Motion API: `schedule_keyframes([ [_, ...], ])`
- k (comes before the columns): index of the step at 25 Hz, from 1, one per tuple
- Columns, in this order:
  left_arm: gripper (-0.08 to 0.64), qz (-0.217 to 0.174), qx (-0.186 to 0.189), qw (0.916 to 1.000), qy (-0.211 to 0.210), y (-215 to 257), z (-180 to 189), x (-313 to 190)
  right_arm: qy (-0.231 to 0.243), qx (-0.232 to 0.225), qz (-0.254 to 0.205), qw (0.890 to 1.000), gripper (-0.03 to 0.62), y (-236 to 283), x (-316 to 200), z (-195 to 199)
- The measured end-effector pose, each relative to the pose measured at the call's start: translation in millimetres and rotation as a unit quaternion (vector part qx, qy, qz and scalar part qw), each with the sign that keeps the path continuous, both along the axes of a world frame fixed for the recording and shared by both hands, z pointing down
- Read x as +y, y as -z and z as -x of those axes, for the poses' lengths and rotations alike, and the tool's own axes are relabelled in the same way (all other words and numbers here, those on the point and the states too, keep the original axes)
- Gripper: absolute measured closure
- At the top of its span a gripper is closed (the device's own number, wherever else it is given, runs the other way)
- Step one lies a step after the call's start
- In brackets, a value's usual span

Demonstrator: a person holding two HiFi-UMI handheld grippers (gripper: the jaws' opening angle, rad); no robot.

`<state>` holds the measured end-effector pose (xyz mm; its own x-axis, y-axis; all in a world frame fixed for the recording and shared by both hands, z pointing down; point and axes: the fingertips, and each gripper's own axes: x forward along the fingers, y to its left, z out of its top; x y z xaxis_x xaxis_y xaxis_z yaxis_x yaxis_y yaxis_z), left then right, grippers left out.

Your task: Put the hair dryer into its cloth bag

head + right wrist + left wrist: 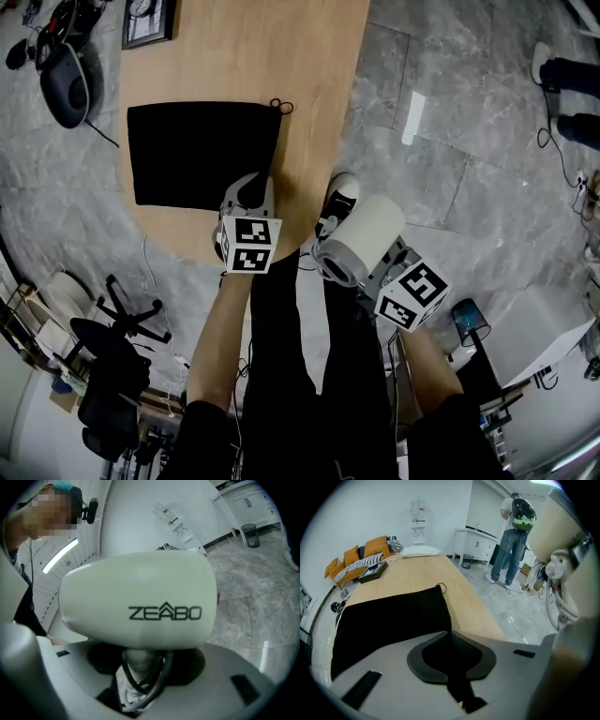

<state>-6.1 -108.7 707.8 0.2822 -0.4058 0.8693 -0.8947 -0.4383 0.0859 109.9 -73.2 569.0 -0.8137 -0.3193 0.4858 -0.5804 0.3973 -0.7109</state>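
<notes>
A black cloth bag [202,155] lies flat on the wooden table [281,47], its drawstring loop [281,106] at the far right corner. My left gripper [251,194] sits at the bag's near right corner. In the left gripper view the left gripper [451,637] has its jaws closed, with the black cloth bag [389,620] pinched between them. My right gripper [380,272] holds a cream hair dryer [361,239] off the table's near right edge, above the floor. In the right gripper view the right gripper [143,660] is shut on the handle, below the hair dryer [140,602], with the cord looped around the handle.
A framed picture [148,21] lies at the table's far end. Another person [513,541] stands on the grey tiled floor beyond the table, near a white cabinet [476,543]. An office chair [117,328] and cables stand to my left. My shoe [339,197] shows beside the table edge.
</notes>
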Motion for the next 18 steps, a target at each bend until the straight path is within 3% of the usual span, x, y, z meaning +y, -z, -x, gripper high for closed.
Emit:
schedule_keyframes([
  [5, 0.523, 0.014, 0.024, 0.9995, 0.015, 7.0, 5.0, 1.0, 0.005, 0.002, 0.004, 1.0, 0.356, -3.4, -1.6, 3.1],
  [9, 0.521, 0.027, 0.029, 0.9992, 0.001, -0.4, 2.8, 3.8, 0.01, 0.003, 0.006, 1.0, 0.356, -2.6, -3.8, 6.9],
  [15, 0.451, 0.03, 0.049, 0.9983, 0.011, -0.7, -4.8, 0.5, 0.014, 0.006, 0.01, 1.0, 0.356, -6.3, -4.9, 6.8],
  [18, 0.449, 0.031, 0.031, 0.9989, 0.013, -6.0, 1.3, -0.2, 0.015, 0.006, 0.013, 1.0, 0.356, -8.1, -5.1, 8.7],
])
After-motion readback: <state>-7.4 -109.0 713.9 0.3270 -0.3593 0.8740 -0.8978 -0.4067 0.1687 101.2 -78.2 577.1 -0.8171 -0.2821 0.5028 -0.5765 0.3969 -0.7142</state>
